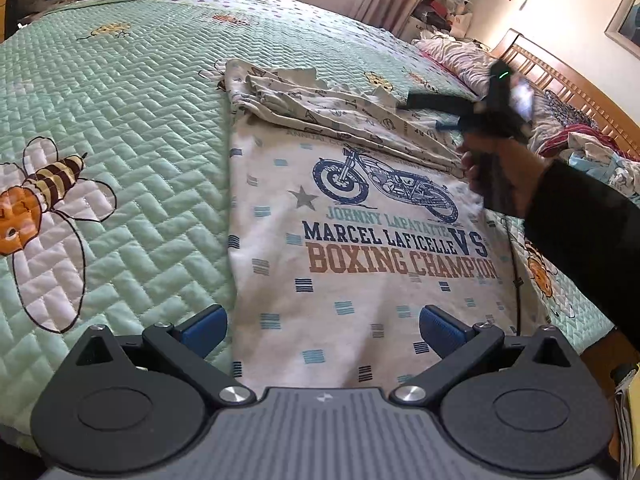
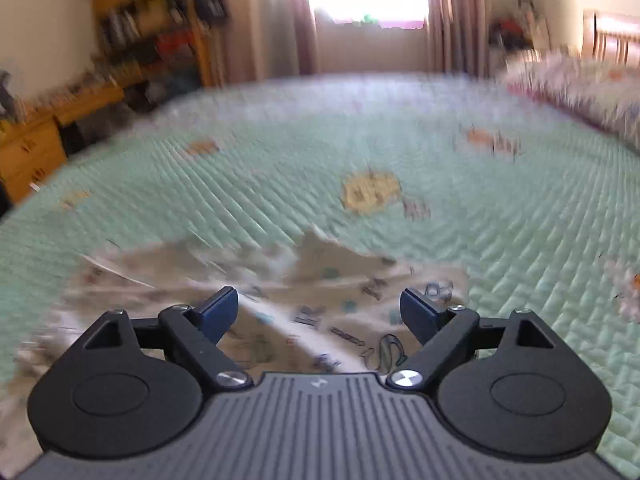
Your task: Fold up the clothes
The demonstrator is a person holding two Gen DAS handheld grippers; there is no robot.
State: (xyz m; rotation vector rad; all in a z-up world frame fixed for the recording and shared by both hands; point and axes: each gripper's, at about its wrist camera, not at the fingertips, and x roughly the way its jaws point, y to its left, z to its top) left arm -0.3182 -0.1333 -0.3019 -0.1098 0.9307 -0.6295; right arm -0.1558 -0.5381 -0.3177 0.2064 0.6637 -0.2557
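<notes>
A white T-shirt with a motorcycle print and "BOXING CHAMPION" lettering lies flat on the bed, its far part folded over into layered pleats. My left gripper is open and empty, low over the shirt's near hem. My right gripper is open and empty above the folded far part of the shirt; that view is motion-blurred. The right gripper also shows in the left wrist view, held by a hand over the shirt's far right side.
The bed is covered by a mint quilted spread with bee motifs. Crumpled clothes and bedding lie by the wooden headboard at right. A wooden desk and shelves stand beyond the bed's far left.
</notes>
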